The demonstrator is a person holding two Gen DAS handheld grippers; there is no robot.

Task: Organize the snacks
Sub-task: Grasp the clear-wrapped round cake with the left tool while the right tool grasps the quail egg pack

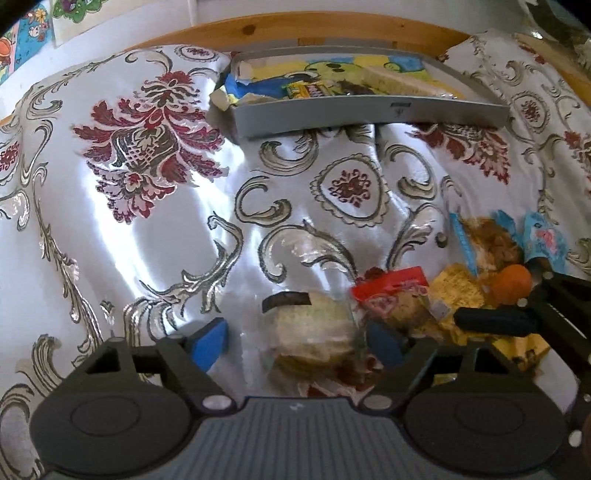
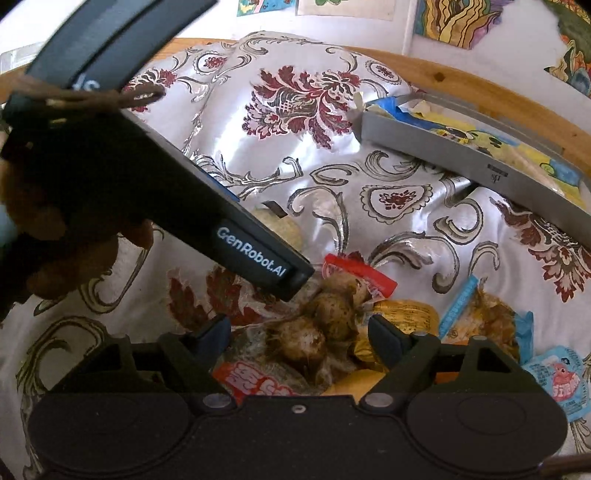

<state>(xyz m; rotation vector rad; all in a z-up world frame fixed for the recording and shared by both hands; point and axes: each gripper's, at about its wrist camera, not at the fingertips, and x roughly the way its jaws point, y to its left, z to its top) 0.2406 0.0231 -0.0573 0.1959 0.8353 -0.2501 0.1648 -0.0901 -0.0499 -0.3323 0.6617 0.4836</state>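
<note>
A pile of wrapped snacks lies on the patterned cloth. In the left wrist view, my left gripper (image 1: pixel 297 339) is open low over the cloth, its blue pads on either side of a pale round cake in clear wrap (image 1: pixel 314 328). Just right of the cake is a red-topped packet (image 1: pixel 391 291), then a yellow packet (image 1: pixel 458 290). My right gripper (image 2: pixel 299 332) is open too, with a clear packet of brown round pastries (image 2: pixel 314 328) between its fingers. The left gripper's black body (image 2: pixel 221 221) crosses the right wrist view diagonally and hides part of the pile.
A grey tray (image 1: pixel 369 112) holding yellow and blue packets sits at the far edge of the cloth, by the wooden rim (image 1: pixel 258 29). Blue packets (image 2: pixel 557 380) lie right of the pile. A hand (image 2: pixel 55 251) grips the left tool. An orange object (image 1: pixel 511 284) is among the snacks.
</note>
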